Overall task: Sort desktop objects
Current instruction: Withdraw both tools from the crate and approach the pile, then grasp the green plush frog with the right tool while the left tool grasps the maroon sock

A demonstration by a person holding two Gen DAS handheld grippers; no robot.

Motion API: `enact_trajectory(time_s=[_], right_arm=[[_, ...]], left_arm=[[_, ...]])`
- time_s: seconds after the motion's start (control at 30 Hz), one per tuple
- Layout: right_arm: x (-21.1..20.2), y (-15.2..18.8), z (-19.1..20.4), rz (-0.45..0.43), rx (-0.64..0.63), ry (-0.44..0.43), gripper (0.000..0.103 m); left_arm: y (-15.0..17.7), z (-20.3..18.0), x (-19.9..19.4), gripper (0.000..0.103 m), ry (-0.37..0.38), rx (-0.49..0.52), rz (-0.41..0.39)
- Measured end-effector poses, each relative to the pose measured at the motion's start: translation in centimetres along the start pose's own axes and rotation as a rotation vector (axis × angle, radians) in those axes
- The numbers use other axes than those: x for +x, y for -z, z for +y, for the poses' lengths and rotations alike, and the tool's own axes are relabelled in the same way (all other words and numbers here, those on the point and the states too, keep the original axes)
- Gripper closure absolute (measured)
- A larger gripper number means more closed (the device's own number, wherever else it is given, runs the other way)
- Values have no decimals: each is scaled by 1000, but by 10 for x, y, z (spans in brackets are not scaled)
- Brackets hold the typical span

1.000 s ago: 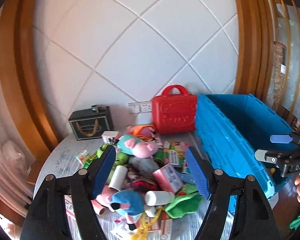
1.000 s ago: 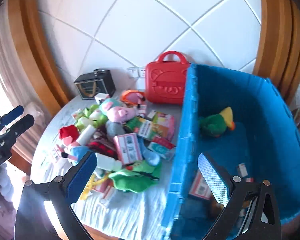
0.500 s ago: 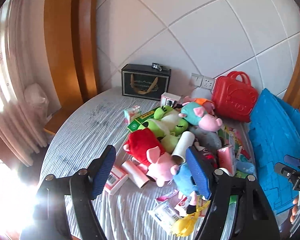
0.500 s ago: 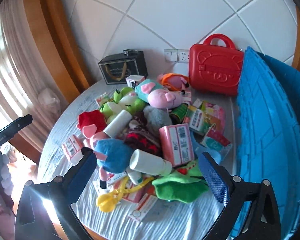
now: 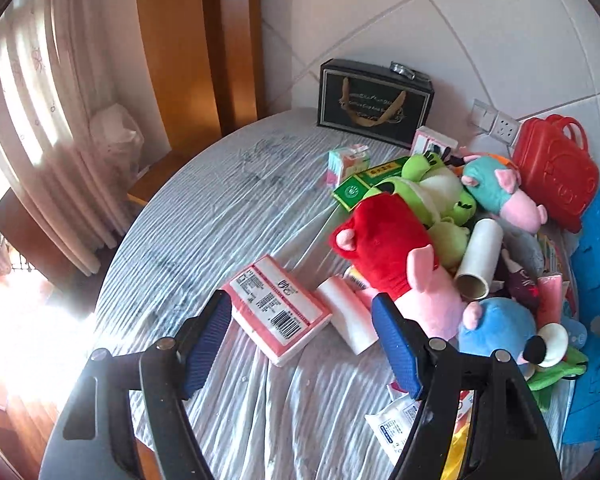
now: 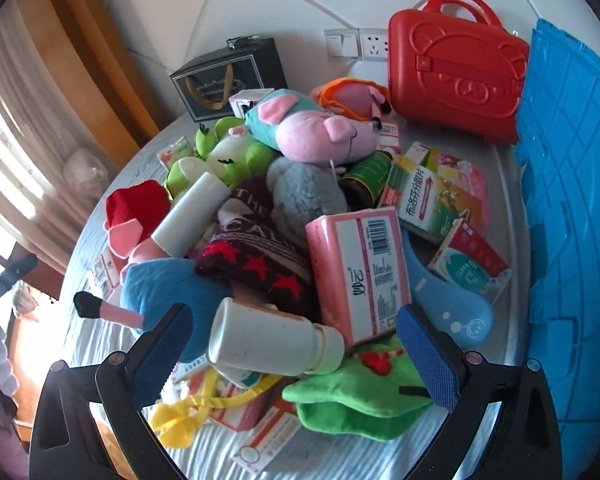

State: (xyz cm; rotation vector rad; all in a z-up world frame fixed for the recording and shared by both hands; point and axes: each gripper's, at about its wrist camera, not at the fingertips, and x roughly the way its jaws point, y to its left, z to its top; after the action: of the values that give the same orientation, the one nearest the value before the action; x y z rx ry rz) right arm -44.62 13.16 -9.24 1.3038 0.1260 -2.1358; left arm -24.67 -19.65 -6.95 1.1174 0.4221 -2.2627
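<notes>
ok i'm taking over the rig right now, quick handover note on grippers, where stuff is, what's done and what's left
Left gripper: open, empty, above the flat pink-and-white tissue pack.
Right gripper: open, empty, over the white plastic bottle.
Plush toys, boxes and packets are heaped on the round cloth-covered table; the blue plastic crate stands at its right.
Done: cannot tell, the crate's inside is hidden.
Left: the whole heap.

Left tool (image 5: 302,342) above worktop (image 5: 220,208), jaws apart, tissue pack (image 5: 278,305) between them below. Eraser block (image 5: 346,312) just right of pack, touching plush pile (image 5: 412,248) farther right. Gift box (image 5: 374,104) far ahead at wall.

Right tool (image 6: 294,354) over pile; bottle (image 6: 276,338) lying between jaws, second tissue pack (image 6: 360,268) leaning behind it. Case (image 6: 456,72) ahead right; crate (image 6: 572,208) at right edge.
</notes>
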Motion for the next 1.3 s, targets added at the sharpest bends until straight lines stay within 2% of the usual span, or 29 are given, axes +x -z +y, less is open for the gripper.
enact_trajectory(time_s=[0.07,0.17,0.3,0.5,0.57,0.77,0.9,1.03,1.17,1.3], right_arm=[[9,-3,-2,12,9,14,0],[15,-6,-6,15,34,48,0],[13,2,-16,7,99,122,0],[9,34,-38,25,232,245,0],[7,46,-43,25,291,234,0],[-1,71,-52,17,400,232,0],[-6,76,-54,-2,429,220,0],[5,80,-59,27,465,198,0],[25,79,-68,51,505,179,0],[45,77,-77,72,537,156,2]], left_arm=[[2,10,17,31,-8,-24,42],[4,15,40,31,-23,-8,72],[-4,0,50,31,67,50,83],[-22,-82,40,31,240,268,28],[-24,-116,41,31,302,338,26],[-19,-198,55,31,404,467,78],[-15,-231,69,31,432,503,138],[-11,-255,91,31,429,516,232],[-4,-274,115,31,400,538,317],[-2,-286,124,32,355,563,330]])
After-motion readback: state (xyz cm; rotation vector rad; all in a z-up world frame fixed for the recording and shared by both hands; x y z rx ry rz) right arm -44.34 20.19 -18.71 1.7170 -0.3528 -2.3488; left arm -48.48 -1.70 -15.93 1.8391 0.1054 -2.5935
